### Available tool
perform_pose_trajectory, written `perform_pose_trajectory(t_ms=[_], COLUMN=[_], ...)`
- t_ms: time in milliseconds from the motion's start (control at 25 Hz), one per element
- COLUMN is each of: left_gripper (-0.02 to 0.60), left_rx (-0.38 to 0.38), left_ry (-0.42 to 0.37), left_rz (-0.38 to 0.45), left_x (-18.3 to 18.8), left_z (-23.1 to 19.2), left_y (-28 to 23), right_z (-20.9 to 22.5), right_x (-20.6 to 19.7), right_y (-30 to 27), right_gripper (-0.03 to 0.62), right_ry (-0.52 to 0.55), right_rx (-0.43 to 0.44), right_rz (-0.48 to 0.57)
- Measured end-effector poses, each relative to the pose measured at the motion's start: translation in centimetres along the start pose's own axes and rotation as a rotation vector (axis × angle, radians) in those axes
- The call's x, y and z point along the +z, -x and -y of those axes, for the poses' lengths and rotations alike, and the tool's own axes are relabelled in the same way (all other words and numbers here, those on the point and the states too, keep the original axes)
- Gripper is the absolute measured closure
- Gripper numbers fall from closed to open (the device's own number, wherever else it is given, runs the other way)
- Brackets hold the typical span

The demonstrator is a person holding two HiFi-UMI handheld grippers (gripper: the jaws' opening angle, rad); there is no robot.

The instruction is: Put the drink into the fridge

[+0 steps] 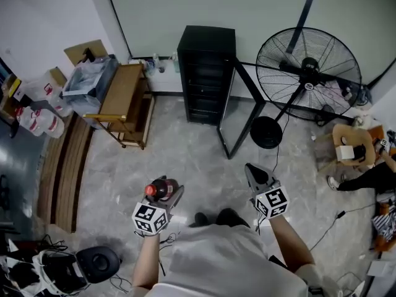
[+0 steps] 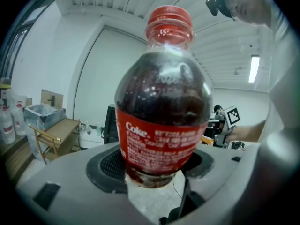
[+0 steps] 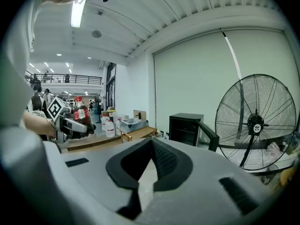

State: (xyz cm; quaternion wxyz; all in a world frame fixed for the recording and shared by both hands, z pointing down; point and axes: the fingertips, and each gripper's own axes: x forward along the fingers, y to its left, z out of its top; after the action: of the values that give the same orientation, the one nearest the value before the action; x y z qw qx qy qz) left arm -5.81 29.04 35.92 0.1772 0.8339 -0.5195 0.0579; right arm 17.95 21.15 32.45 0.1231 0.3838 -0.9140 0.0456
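Note:
A cola bottle (image 1: 162, 189) with a red cap and red label stands upright between the jaws of my left gripper (image 1: 166, 195), which is shut on its lower part. In the left gripper view the bottle (image 2: 164, 102) fills the middle, above the left gripper (image 2: 159, 175). The black mini fridge (image 1: 206, 73) stands against the far wall, its glass door (image 1: 238, 113) swung open to the right. My right gripper (image 1: 255, 173) is held beside the left, shut and empty. The right gripper view shows its own shut right gripper (image 3: 149, 149), the fridge (image 3: 185, 128) ahead and the held bottle (image 3: 80, 114) at left.
A large floor fan (image 1: 307, 73) stands right of the fridge, its round base (image 1: 266, 132) near the open door. A wooden cart (image 1: 124, 101) with a bin sits left of the fridge. A seated person (image 1: 371, 172) is at the right; cables and gear (image 1: 80, 265) lie at lower left.

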Motion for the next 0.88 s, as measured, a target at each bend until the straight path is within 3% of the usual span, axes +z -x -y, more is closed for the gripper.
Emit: perform_pose_trajectory(t_ms=[440,880], left_gripper=[0.274,0.274], left_rx=[0.019,0.048], left_ry=[0.006,0.019], left_rz=[0.001,-0.007], left_x=[0.4,2.0], left_z=[-3.1,-7.4], left_y=[0.9,-3.7], right_z=[-1.5,2.2], right_x=[0.3,0.8], right_y=[-2.7,-9.7], right_gripper=[0.594,0.594], right_ry=[0.01,-0.001], right_rx=[0.011,0.032], right_rz=[-0.013,-0.028])
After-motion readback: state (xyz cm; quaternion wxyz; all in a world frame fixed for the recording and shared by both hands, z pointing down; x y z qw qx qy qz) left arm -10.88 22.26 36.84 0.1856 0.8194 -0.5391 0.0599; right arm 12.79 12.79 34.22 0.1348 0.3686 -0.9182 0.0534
